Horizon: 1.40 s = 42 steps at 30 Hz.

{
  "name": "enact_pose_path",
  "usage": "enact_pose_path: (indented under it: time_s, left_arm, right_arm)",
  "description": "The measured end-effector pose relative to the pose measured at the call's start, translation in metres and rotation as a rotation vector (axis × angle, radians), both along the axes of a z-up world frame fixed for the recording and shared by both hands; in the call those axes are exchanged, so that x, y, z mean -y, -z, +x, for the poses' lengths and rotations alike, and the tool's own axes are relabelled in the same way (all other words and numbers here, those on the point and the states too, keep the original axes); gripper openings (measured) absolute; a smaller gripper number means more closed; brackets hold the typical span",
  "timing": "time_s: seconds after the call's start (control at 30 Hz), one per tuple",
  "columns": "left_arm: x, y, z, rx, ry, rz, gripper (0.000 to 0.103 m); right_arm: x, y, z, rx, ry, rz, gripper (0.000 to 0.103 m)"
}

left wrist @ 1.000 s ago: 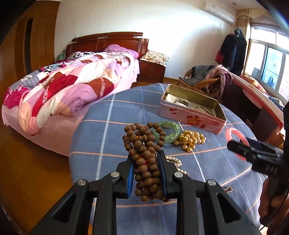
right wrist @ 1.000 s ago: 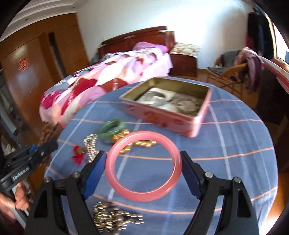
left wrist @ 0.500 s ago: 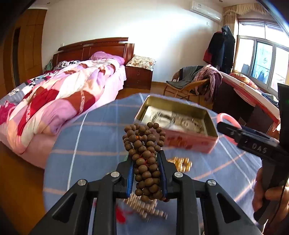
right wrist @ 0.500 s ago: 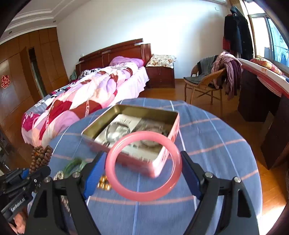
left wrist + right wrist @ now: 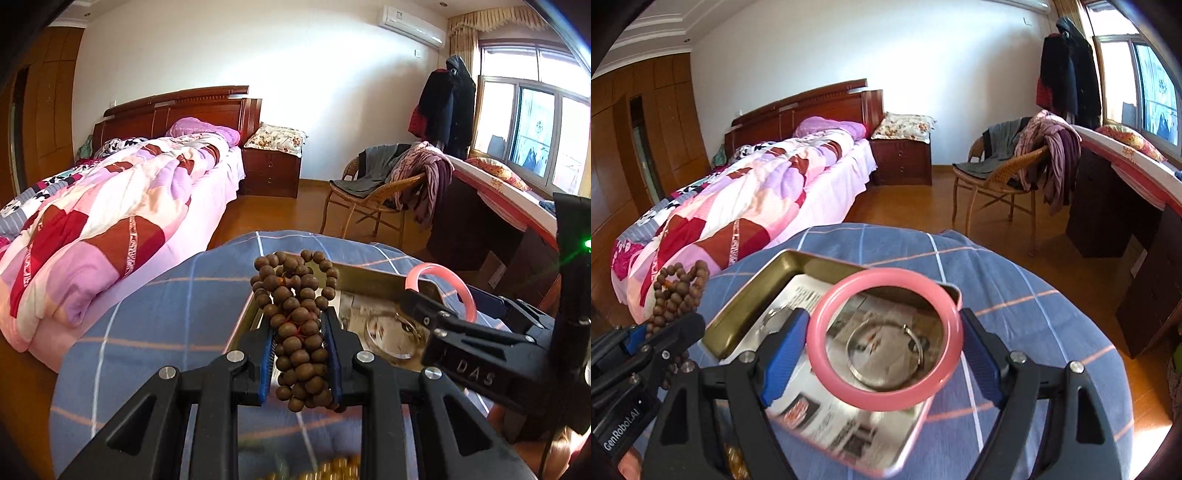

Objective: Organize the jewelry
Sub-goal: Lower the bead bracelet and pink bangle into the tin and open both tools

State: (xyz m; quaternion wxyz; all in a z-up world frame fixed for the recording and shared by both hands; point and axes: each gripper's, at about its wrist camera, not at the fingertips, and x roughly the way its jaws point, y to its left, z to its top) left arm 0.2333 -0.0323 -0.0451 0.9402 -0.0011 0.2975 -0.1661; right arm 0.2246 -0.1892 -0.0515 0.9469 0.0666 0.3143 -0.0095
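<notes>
My left gripper [image 5: 299, 328] is shut on a bunch of brown wooden bead strands [image 5: 295, 295] and holds it above the near left edge of the open tin box [image 5: 369, 275]. My right gripper [image 5: 884, 341] is shut on a pink bangle [image 5: 827, 354], held flat over the inside of the tin box [image 5: 750, 295]. A silver ring bangle [image 5: 857, 365] lies in the box on printed paper. The right gripper with the pink bangle [image 5: 467, 295] also shows in the left wrist view; the left one with the beads [image 5: 677, 291] shows in the right wrist view.
The box stands on a round table with a blue checked cloth [image 5: 1034, 295]. Gold beads [image 5: 332, 469] lie blurred at the near edge. A bed [image 5: 110, 206], a wicker chair with clothes [image 5: 384, 184] and a desk [image 5: 1126, 192] stand beyond the table.
Both grippers have moved forward and now hang over the tin box, each still holding its piece. The loose jewelry on the cloth has slid out of view below.
</notes>
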Motion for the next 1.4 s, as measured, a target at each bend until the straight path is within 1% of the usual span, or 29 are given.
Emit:
enact_pose_path:
  time_s: [0.13,0.17,0.23,0.3,0.37,0.47,0.6,0.77,0.87,1.03,1.13,1.17,1.23,1.27,1.3,1.37,1.4]
  left_arm:
    - [0.012,0.013,0.021,-0.045,-0.006,0.018,0.024]
    - [0.014,0.016,0.025,-0.053,-0.010,0.029,0.024]
    - [0.017,0.021,0.030,-0.071,-0.018,0.043,0.024]
    - [0.019,0.027,0.034,-0.085,-0.021,0.047,0.024]
    - [0.021,0.032,0.035,-0.095,-0.028,0.069,0.024]
    - [0.022,0.038,0.039,-0.108,-0.033,0.097,0.024]
    - [0.021,0.038,0.039,-0.110,-0.038,0.099,0.024]
    - [0.024,0.042,0.042,-0.124,-0.055,0.134,0.024]
    - [0.025,0.042,0.043,-0.128,-0.063,0.141,0.024]
    - [0.026,0.043,0.044,-0.123,-0.074,0.150,0.024]
    - [0.029,0.041,0.041,-0.098,-0.081,0.175,0.026]
    - [0.031,0.040,0.039,-0.083,-0.081,0.189,0.029]
    - [0.034,0.037,0.036,-0.057,-0.080,0.203,0.046]
    - [0.034,0.035,0.034,-0.041,-0.082,0.205,0.058]
    - [0.035,0.032,0.032,-0.028,-0.071,0.192,0.065]
    - [0.034,0.026,0.028,0.008,-0.084,0.191,0.071]
    - [0.034,0.024,0.027,0.026,-0.091,0.198,0.072]
  right_arm:
    - [0.004,0.009,0.012,-0.027,0.007,0.014,0.083]
    - [0.004,0.013,0.012,-0.036,0.002,0.005,0.084]
    - [0.001,0.013,0.011,-0.030,0.004,-0.044,0.084]
    - [0.000,0.014,0.011,-0.027,0.002,-0.063,0.084]
    - [-0.003,0.015,0.009,-0.025,0.002,-0.093,0.084]
    - [-0.002,0.015,0.011,-0.024,0.006,-0.102,0.084]
    - [-0.002,0.014,0.011,-0.019,0.004,-0.099,0.084]
    - [-0.007,0.015,0.014,-0.017,-0.005,-0.122,0.084]
    - [-0.009,0.015,0.015,-0.015,-0.007,-0.125,0.084]
    - [-0.006,0.014,0.015,-0.008,-0.010,-0.093,0.085]
    - [-0.002,0.006,0.008,0.040,0.004,-0.067,0.092]
    - [-0.001,0.003,0.004,0.062,0.014,-0.065,0.094]
    - [0.002,-0.001,0.000,0.097,0.036,-0.062,0.095]
    - [0.004,-0.003,-0.001,0.110,0.054,-0.063,0.096]
    - [0.006,-0.004,-0.001,0.114,0.071,-0.066,0.096]
    - [0.011,-0.004,-0.001,0.116,0.100,-0.060,0.096]
    - [0.014,-0.005,-0.001,0.119,0.113,-0.050,0.096]
